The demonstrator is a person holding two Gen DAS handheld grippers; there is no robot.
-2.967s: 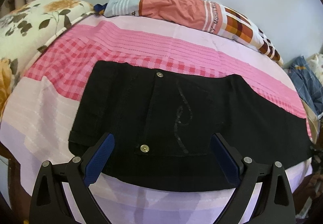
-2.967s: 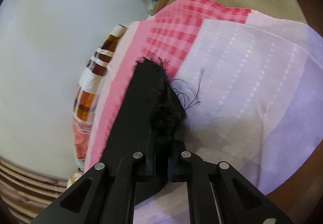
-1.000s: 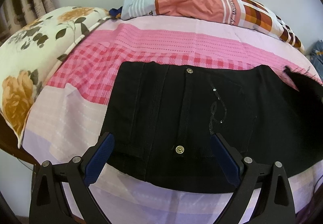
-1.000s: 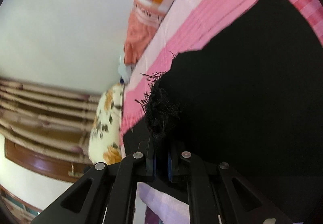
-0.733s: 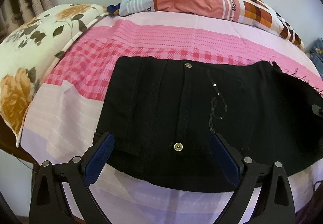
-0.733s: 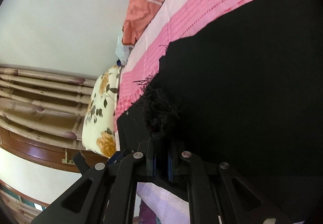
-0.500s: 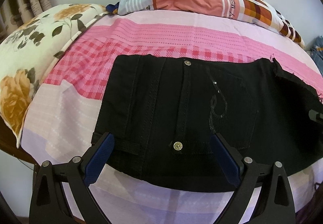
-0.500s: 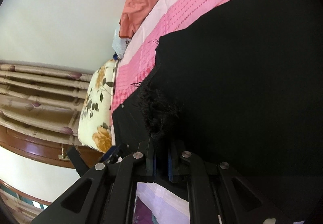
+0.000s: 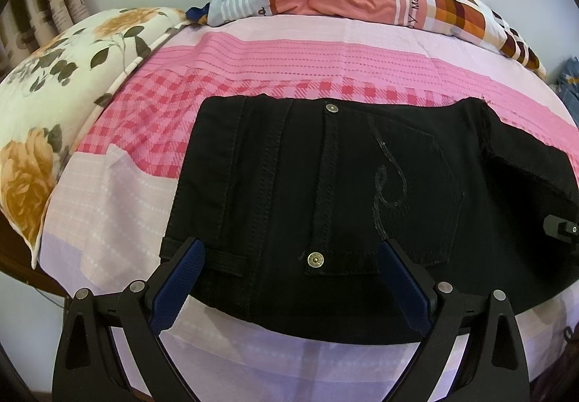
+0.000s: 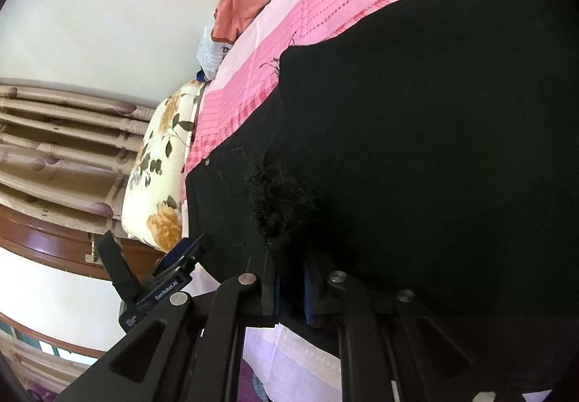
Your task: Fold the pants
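Note:
Black pants (image 9: pixel 325 192) lie flat on the pink striped bedsheet (image 9: pixel 325 58), waistband to the left, back pocket with a stitched swirl facing up. My left gripper (image 9: pixel 289 279) is open and empty, hovering over the near edge by the waistband. My right gripper (image 10: pixel 289 289) is shut on the frayed leg hem (image 10: pixel 282 206) and holds it folded over the upper pants (image 10: pixel 434 148). The folded leg end (image 9: pixel 524 163) shows at the right of the left wrist view, with the right gripper's tip (image 9: pixel 561 226) at the edge. The left gripper (image 10: pixel 181 257) also shows in the right wrist view.
A floral pillow (image 9: pixel 47 119) lies at the bed's left end. A rolled orange and plaid blanket (image 9: pixel 362 0) lies along the far edge by the wall. Blue clothing (image 9: pixel 568 83) sits at the far right. Curtains (image 10: pixel 54 148) hang behind the pillow.
My right gripper has carried the leg hem leftward over the pants towards the waistband. The folded leg end now covers more of the right side. The left gripper has stayed open and nearly still.

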